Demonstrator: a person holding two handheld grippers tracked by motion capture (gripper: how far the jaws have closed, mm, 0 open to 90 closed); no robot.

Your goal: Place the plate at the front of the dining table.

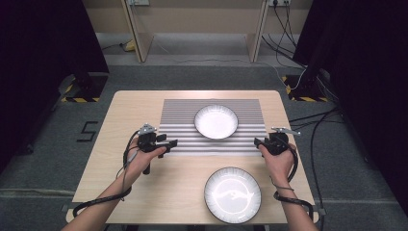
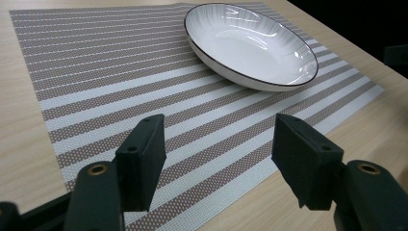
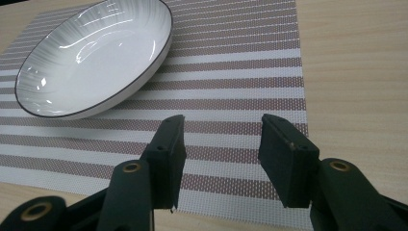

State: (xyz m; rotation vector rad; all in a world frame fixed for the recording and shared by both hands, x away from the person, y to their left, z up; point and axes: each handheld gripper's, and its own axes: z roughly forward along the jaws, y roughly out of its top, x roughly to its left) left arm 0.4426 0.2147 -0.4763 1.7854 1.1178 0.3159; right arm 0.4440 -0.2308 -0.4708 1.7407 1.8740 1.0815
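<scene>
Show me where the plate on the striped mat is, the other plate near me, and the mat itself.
plate on the mat (image 1: 216,121), high view, its centre.
near plate (image 1: 232,194), high view, its centre.
striped mat (image 1: 179,115), high view, bare left part.

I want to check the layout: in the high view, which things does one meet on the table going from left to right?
Left claw → white bowl on the striped placemat → white plate near the front edge → right claw.
</scene>
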